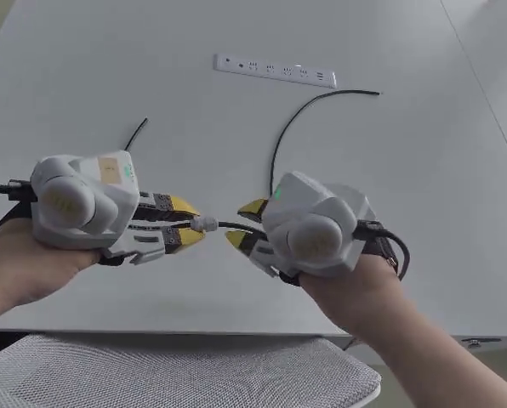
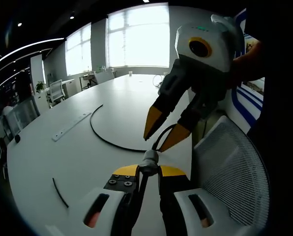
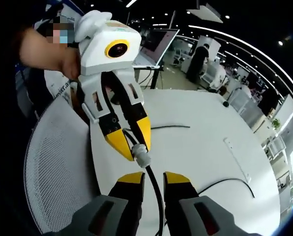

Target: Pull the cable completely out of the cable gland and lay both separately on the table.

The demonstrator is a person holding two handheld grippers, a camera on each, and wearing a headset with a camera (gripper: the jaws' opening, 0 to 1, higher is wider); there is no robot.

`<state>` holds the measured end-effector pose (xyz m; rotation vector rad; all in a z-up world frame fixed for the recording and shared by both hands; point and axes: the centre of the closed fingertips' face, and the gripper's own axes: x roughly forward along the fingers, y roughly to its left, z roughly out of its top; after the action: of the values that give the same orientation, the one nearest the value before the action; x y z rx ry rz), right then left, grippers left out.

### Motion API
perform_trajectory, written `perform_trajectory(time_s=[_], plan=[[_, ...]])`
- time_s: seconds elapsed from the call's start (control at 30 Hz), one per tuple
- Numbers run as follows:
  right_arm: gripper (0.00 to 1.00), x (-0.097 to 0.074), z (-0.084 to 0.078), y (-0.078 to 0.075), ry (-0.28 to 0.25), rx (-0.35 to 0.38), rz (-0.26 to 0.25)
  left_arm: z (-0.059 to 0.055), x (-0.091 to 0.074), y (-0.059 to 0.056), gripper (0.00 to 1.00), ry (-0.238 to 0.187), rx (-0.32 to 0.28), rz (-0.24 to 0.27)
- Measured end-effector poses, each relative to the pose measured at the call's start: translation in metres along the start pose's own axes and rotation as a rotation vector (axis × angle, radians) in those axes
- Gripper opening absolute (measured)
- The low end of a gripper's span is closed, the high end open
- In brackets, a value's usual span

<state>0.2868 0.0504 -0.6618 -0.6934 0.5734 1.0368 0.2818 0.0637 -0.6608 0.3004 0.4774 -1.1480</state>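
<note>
In the middle of the head view, the left gripper (image 1: 192, 223) pinches the small pale-grey plastic cable gland (image 1: 207, 223), and the thin black cable (image 1: 275, 149) leaves it between the spread, unpinching jaws of the right gripper (image 1: 243, 223), then curves up-right across the white table (image 1: 407, 187).

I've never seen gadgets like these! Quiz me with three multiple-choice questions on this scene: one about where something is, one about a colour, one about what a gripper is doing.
1. Where does the power strip lie?
A. on the floor
B. on the table, beyond the grippers
C. between two jaws

2. What colour are the jaw tips of the left gripper and right gripper?
A. yellow
B. red
C. green

3. What is the left gripper doing?
A. holding nothing
B. clamping the cable gland
C. lifting the power strip

Answers:
1. B, it lies at the table's far side.
2. A, all four tips show yellow.
3. B, its jaws are shut on the gland, from which the black cable runs.
</note>
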Motion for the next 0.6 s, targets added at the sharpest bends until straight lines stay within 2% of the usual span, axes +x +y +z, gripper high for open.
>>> perform_trajectory(time_s=[0.07, 0.17, 0.47, 0.6], plan=[[0.1, 0.0032, -0.0005, 0.0021, 0.015, -0.016, 0.008, 0.0008, 0.0005, 0.0001, 0.15, -0.001, 0.002, 0.001], [0.05, 0.0025, 0.0005, 0.0006, 0.008, -0.026, -0.001, 0.0016, 0.0009, 0.0003, 0.15, -0.002, 0.002, 0.003], [0.02, 0.0029, -0.0027, 0.0055, 0.015, -0.055, 0.01, 0.0, 0.0009, -0.0014, 0.15, 0.004, 0.008, 0.01], [0.01, 0.0033, -0.0053, 0.0061, 0.016, -0.034, 0.017, 0.0, 0.0015, -0.0027, 0.15, 0.006, 0.025, 0.012]])
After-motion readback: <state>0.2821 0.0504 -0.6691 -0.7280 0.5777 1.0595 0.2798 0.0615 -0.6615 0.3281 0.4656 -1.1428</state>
